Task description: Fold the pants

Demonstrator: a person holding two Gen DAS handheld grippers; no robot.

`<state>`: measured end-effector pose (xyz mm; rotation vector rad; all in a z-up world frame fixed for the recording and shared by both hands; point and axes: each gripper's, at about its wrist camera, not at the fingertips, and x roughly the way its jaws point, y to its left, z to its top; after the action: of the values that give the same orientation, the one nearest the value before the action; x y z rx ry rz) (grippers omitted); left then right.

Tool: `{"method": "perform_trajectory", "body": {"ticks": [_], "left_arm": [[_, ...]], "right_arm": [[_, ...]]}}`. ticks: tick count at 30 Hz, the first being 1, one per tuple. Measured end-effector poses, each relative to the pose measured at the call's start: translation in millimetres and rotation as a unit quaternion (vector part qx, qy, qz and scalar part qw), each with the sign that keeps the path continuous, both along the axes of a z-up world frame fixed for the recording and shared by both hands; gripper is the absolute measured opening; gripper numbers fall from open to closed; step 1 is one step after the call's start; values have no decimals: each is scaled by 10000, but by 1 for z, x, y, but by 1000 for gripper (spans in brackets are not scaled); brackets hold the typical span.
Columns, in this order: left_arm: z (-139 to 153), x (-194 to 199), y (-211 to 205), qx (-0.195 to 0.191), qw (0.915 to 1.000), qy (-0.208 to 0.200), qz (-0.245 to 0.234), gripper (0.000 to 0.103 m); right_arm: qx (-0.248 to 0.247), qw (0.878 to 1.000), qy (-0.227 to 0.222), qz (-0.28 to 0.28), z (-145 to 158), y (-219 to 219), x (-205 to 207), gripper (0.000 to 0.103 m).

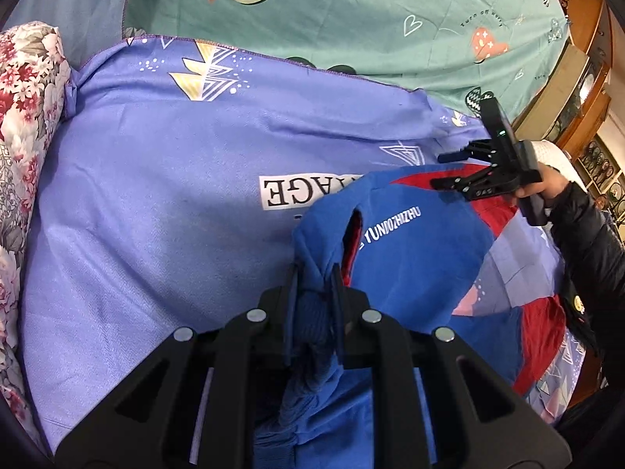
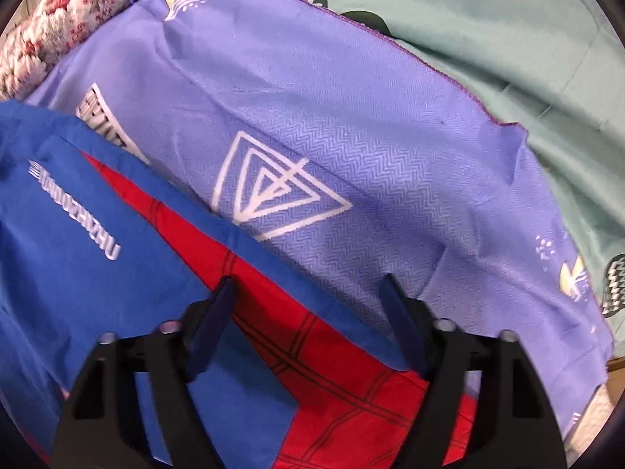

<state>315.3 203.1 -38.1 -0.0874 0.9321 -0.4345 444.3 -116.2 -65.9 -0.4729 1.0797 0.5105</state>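
In the left wrist view, the left gripper (image 1: 314,285) is closed tightly on a bunched blue edge of the pants (image 1: 410,258). The cloth is squeezed between the two pads and hangs down in a thick roll between the gripper's arms. The pants are blue with red panels and white letters. They lie on a purple sheet (image 1: 156,195) with white triangle drawings, and part of them is lifted up toward the camera. Behind the purple sheet there is a green sheet (image 1: 351,19) with hearts and a smiling face. At the left edge there is a flowered blanket (image 1: 27,117). At the right side the right gripper (image 1: 449,170) reaches over the red part of the pants. It is held by a hand (image 1: 552,185) coming out of a dark sleeve (image 1: 590,242).

In the right wrist view, the right gripper (image 2: 308,301) points down at the pants (image 2: 117,273). Its two fingers (image 2: 211,324) stand apart and do not press on anything. The red panel with thin dark lines and its blue border lie under the gap between them. The purple sheet (image 2: 351,125) lies beyond, then the green sheet (image 2: 508,58), and the flowered blanket (image 2: 70,11) is at the upper left.
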Motion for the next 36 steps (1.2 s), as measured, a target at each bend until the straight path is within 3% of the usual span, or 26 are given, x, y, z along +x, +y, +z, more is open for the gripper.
{"method": "perform_trajectory", "body": {"ticks": [1,3,6,12,17,20,25,30,33,36], "left_arm": [[-1,1,1,-36,10000,14,13,15],[-1,2,4,-71,10000,5,39,15],[0,4,9,-97,9999,12,134,15],[8,1,12,53,9992,14,404,15],[33,-27,16,65,9990,-203,390,15],[44,-52,17,47,9991,-306,274,15],[45,-110,6,228,9989,-404,58,14],[19,-161,11,355,9992,-195,58,14],[-8,-180,18,382,9990,175,132,15],[-31,-193,22,435,9970,566,307,41]], "right_arm": [[27,10000,19,56,2,2,-1,39],[-45,9998,-17,212,3,6,-6,14],[-116,9998,-79,106,7,6,-8,5],[349,9985,-407,-100,48,-5,-46,3],[907,9937,-660,70,99,-32,-136,3],[1202,9906,-639,146,109,-46,-198,3],[1526,9877,-270,217,70,-46,-300,3],[1694,9851,226,197,14,-34,-354,3],[1743,9836,454,24,-15,-30,-365,3],[1493,9871,548,-162,-33,-27,-365,5]]}}
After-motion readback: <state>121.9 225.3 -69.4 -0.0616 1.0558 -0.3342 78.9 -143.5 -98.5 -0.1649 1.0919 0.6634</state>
